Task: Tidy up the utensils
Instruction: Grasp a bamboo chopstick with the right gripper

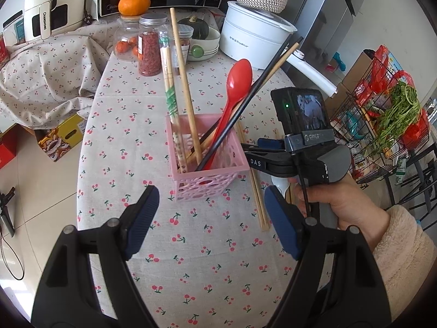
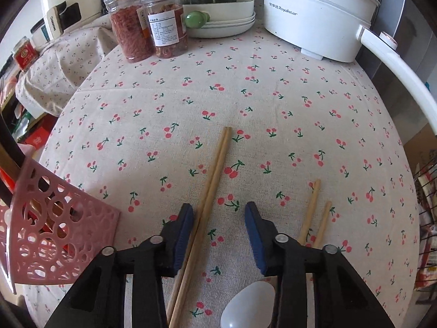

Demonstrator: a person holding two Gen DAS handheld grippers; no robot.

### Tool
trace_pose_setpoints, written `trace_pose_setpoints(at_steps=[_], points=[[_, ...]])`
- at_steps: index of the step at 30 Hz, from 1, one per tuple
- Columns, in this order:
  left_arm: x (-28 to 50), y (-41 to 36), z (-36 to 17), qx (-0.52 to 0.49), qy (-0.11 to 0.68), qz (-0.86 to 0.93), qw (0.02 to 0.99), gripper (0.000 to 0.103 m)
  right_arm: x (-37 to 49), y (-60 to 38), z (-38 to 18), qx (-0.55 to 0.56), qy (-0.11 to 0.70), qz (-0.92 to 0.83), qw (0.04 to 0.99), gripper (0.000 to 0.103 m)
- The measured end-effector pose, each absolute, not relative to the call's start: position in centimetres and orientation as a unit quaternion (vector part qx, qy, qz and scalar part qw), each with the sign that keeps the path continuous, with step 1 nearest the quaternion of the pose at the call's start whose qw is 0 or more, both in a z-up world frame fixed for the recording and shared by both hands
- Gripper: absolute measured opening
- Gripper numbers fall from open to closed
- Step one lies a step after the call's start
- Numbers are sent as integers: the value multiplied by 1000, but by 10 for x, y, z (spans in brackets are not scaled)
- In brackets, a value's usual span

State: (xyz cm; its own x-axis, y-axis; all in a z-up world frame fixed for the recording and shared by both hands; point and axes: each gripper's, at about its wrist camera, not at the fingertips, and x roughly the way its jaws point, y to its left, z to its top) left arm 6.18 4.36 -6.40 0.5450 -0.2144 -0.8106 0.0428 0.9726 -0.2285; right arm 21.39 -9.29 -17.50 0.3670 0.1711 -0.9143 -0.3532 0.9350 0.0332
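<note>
A pink perforated basket point(image 1: 207, 161) stands on the cherry-print tablecloth point(image 1: 191, 246). It holds a red spoon point(image 1: 235, 93), wrapped chopsticks point(image 1: 170, 101), wooden chopsticks point(image 1: 183, 76) and black chopsticks point(image 1: 254, 93). My left gripper point(image 1: 211, 213) is open and empty, just in front of the basket. My right gripper point(image 2: 220, 227) is open and low over the cloth. A wooden chopstick pair point(image 2: 210, 188) lies between its fingers, against the left pad point(image 2: 185, 227). A second wooden pair point(image 2: 314, 213) lies to its right. A white spoon point(image 2: 245, 306) lies under the gripper.
At the back stand two jars point(image 2: 144, 22), a white electric pot point(image 2: 314, 13) with a long handle, stacked plates with a squash point(image 2: 218, 13) and an orange point(image 1: 133, 2). A wire rack with greens point(image 1: 382, 125) stands right of the table.
</note>
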Motion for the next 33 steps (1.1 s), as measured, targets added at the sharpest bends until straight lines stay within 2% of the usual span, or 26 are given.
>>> trace_pose_setpoints(at_steps=[1,3,11,22,24,26,28,33], points=[[62,42,-64,-89,472,-74,874,79,215,-95,-175,-75,547,165,818,12],[61,41,-64,-87,472,-75,874,79,216,-102,-174,-55,560,171,809,10],[60,25,-67,-69,473,-86,874,79,200,-156,-129,71,549,204,808,9],[73,-36,-88,-41,502,-134,853,79,141,-233,-54,132,489,213,836,9],[78,-52,-98,-44,518,-152,841,77,134,-243,-52,132,491,203,837,9],[84,-67,-107,-44,534,-161,829,67,129,-253,-53,128,494,194,838,9],[93,-80,-116,-45,547,-167,819,61,127,-262,-58,125,501,184,837,9],[124,-94,-137,-63,574,-145,803,59,127,-280,-70,124,515,165,832,9]])
